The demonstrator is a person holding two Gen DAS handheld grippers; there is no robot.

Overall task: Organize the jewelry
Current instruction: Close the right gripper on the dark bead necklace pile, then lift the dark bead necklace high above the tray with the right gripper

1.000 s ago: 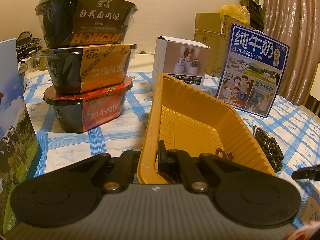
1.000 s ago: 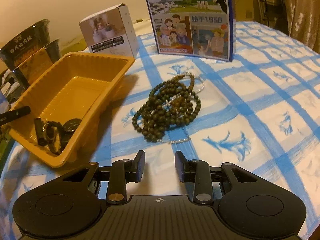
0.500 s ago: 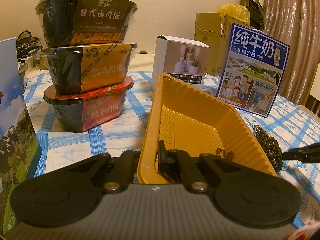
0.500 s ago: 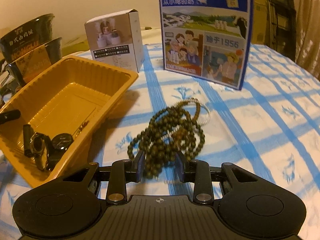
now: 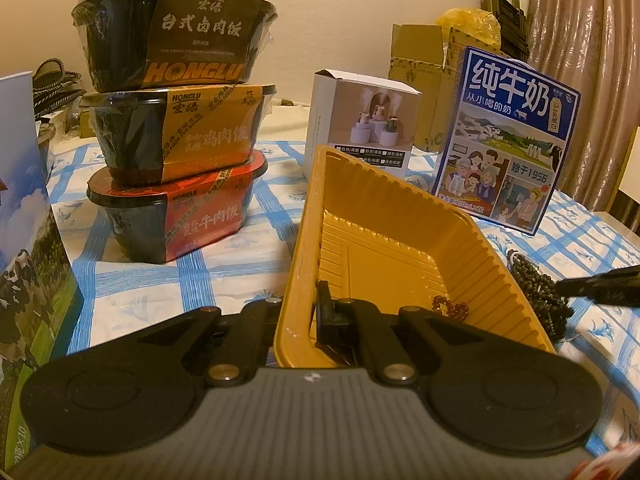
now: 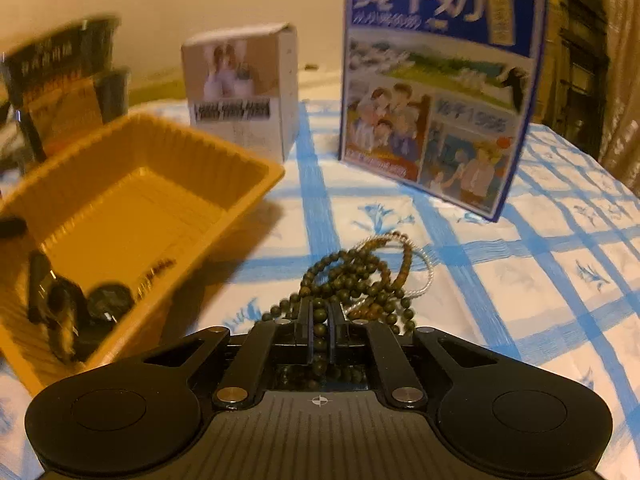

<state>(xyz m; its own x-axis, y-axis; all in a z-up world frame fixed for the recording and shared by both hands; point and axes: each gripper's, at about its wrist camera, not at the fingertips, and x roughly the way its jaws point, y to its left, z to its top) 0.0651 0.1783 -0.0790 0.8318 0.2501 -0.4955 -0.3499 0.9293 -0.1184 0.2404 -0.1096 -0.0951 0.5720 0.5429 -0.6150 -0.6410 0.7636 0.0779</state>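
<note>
Right hand-held gripper [image 6: 319, 322] clamped on beads [image 6: 352, 280] on bench [image 6: 520, 280]; left hand-held gripper [image 5: 298, 316] pinching tray [image 5: 384, 240] wall.

Three stacked Honglu rice bowls [image 5: 176, 120] at ten o'clock, a white humidifier box [image 5: 362, 120] at twelve, a blue milk carton [image 5: 506, 140] at two, all on the blue-checked tablecloth [image 6: 500, 280]
</note>
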